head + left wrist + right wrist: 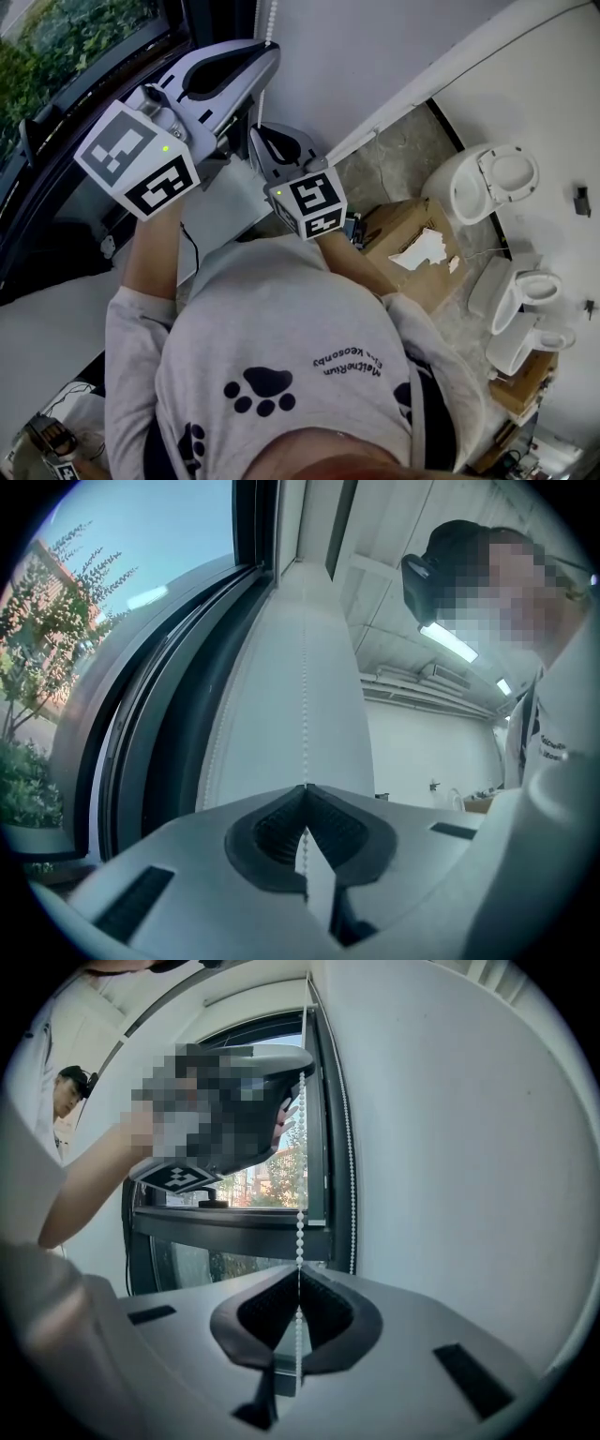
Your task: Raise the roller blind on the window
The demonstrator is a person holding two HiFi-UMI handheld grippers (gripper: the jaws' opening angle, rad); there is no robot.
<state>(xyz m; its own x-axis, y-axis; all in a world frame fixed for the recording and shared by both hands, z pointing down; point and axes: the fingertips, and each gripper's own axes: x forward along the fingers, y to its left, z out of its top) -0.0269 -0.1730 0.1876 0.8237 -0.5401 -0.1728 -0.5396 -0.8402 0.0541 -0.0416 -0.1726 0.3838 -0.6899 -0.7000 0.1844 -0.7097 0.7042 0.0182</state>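
Both grippers clamped on the blind's bead chain (300, 1227), one above the other. Left gripper (305, 788) is the upper one, jaws shut tight on the chain, which runs straight up from the tips (305, 705) against a white strip, probably the wall beside the window (141, 667). Right gripper (300, 1270) is lower, jaws closed on the same strand; beads go in at the tips and hang out below between the pads. A second strand (350, 1176) hangs just beside the dark window frame (319, 1129), apart from the held one.

Head view: left gripper (265, 52) is raised toward the top of the picture, right gripper (256, 133) just under it, chain (272, 17) above both, window (75, 56) to the left. The blind cloth itself can't be made out in any view. On the floor to the right are toilets (492, 180) and a cardboard box (412, 246), well apart from the grippers
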